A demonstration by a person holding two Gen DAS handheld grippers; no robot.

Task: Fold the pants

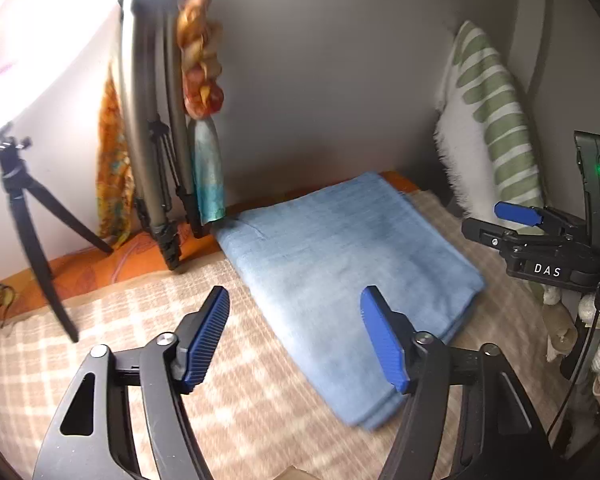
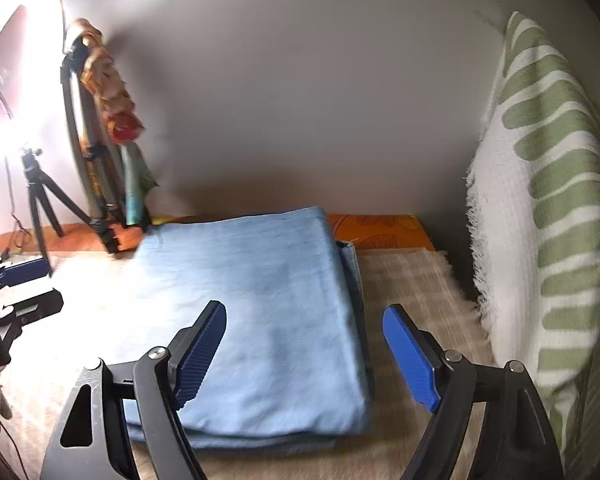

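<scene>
Nearest the left wrist camera, the left gripper [image 1: 294, 336] hangs with its two blue pads spread wide and nothing between them, its left pad over bare checked blanket [image 1: 120, 344] and its right pad over the near corner of the folded pants [image 1: 340, 256]. One pair of light blue pants lies flat on the blanket as a squared, layered stack; its folded edges are stacked at the near side, and in the right wrist view a darker under-layer peeks out along the right edge. To the left of the stack the blanket is bare up to a small black tripod [image 1: 28, 216], one of two; the second, a tall folded tripod [image 1: 156, 152], leans at the wall with a patterned orange scarf [image 1: 200, 64] knotted on it, close to the stack's far left corner. An orange sheet [image 1: 100, 264] shows as a strip along the wall behind the blanket. Over the stack's near right part, the right gripper [image 2: 304, 352] also hangs with its pads spread and gripping nothing, left pad over the pants [image 2: 260, 300], right pad over the narrow band of blanket beside them. Right of that band one green-striped white cushion [image 2: 548, 208] stands upright against the wall, closing off that side.
</scene>
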